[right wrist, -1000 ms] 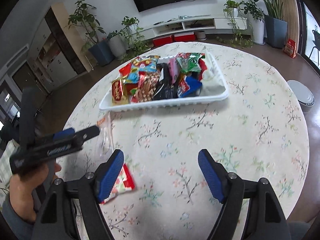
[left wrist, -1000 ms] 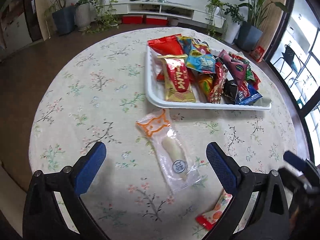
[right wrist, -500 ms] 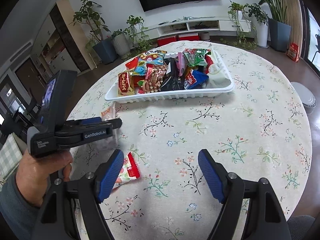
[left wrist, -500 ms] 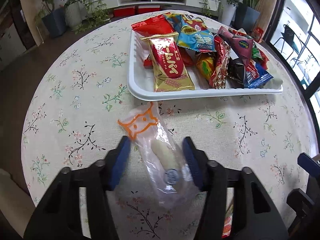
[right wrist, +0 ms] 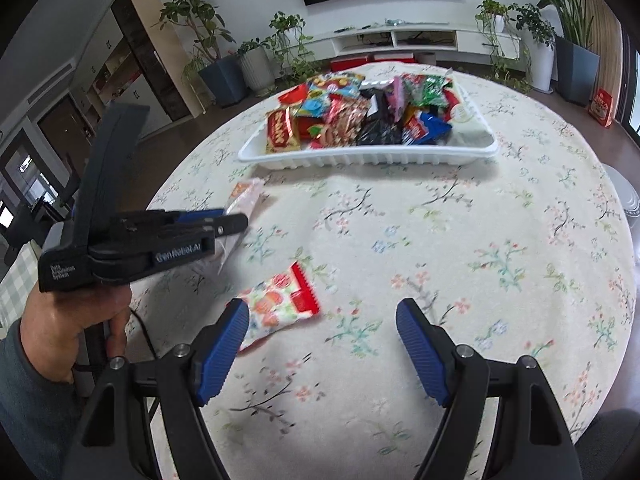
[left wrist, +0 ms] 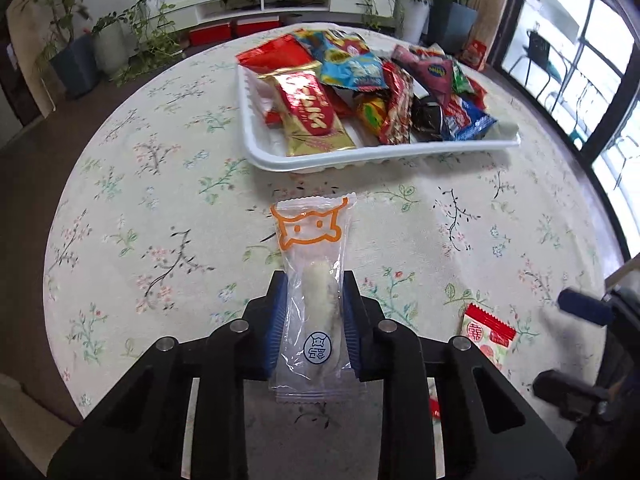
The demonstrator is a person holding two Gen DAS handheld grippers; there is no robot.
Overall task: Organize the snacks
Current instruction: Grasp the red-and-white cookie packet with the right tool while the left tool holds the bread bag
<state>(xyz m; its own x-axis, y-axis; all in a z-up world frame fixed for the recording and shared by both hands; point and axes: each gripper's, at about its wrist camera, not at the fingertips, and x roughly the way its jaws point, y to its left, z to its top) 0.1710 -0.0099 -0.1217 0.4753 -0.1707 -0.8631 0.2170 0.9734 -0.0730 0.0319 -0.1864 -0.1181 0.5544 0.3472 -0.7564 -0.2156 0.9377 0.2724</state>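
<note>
Floral tablecloth [left wrist: 132, 184] is clear near the tray [left wrist: 360, 156]; left gripper [left wrist: 314, 300] has just closed on the clear packet [left wrist: 314, 280] between its pads. Slick film could slip on lifting — the right gripper [right wrist: 322, 344], empty and wide open, hangs beside the red sachet [right wrist: 280, 304].

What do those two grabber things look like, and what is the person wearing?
Each is a black plastic clamp with two blue ribbed pads and silver rivets: the left gripper and the right gripper. The left gripper's side has white lettering. The hand holding it comes out of a grey-blue sleeve.
</note>
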